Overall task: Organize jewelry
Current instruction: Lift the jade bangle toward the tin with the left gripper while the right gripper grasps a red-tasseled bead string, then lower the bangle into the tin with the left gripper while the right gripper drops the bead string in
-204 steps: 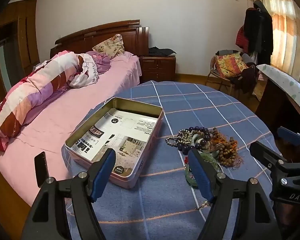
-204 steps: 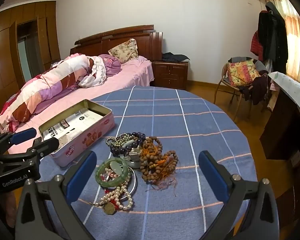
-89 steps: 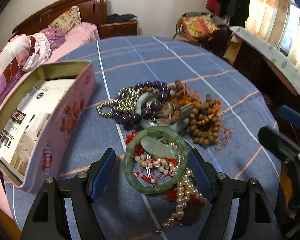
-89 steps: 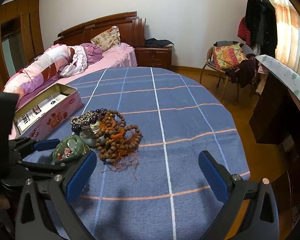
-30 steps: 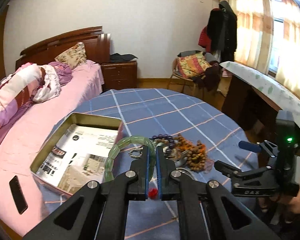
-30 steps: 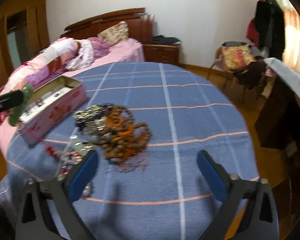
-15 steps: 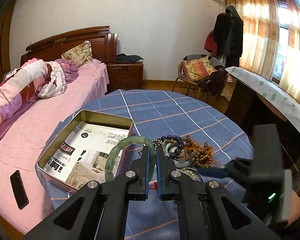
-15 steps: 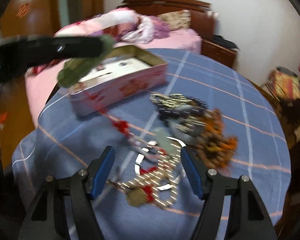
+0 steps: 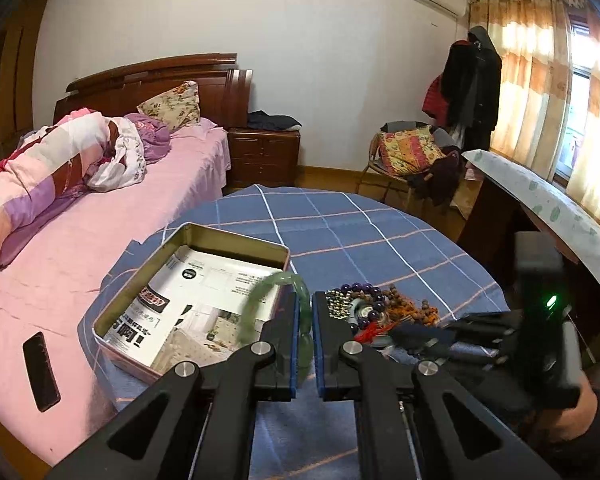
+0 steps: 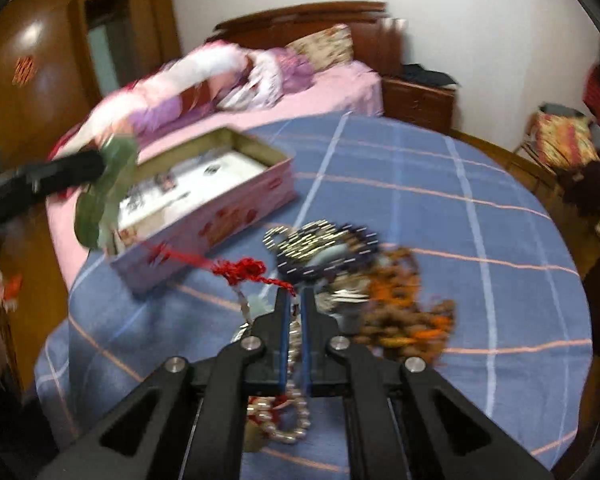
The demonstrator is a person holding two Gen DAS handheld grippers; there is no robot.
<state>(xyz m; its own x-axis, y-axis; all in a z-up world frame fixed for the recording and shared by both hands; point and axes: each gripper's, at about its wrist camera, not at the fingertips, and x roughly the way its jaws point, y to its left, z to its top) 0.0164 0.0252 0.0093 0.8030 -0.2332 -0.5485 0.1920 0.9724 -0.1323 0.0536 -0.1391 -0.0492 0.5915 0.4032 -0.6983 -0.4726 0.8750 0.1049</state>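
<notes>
My left gripper (image 9: 305, 304) is shut on a green jade bangle (image 9: 256, 312) and holds it in the air by the near corner of the open pink tin (image 9: 236, 240); the bangle also shows in the right wrist view (image 10: 104, 192). My right gripper (image 10: 294, 300) is shut on a red knotted cord (image 10: 240, 269) that stretches left toward the tin (image 10: 236, 204). The jewelry pile (image 10: 340, 256) of beads and chains lies just beyond it. A pearl strand (image 10: 288, 420) lies under the right gripper. The right wrist view is blurred.
The round table (image 9: 360, 232) has a blue checked cloth. A pink bed (image 9: 100, 208) with a black phone (image 9: 40, 372) on it is at the left. A chair with clothes (image 9: 412, 152) and a desk (image 9: 540, 196) stand at the right.
My right gripper has closed on the red cord in the pile. My left gripper has moved the bangle a little further toward the tin.
</notes>
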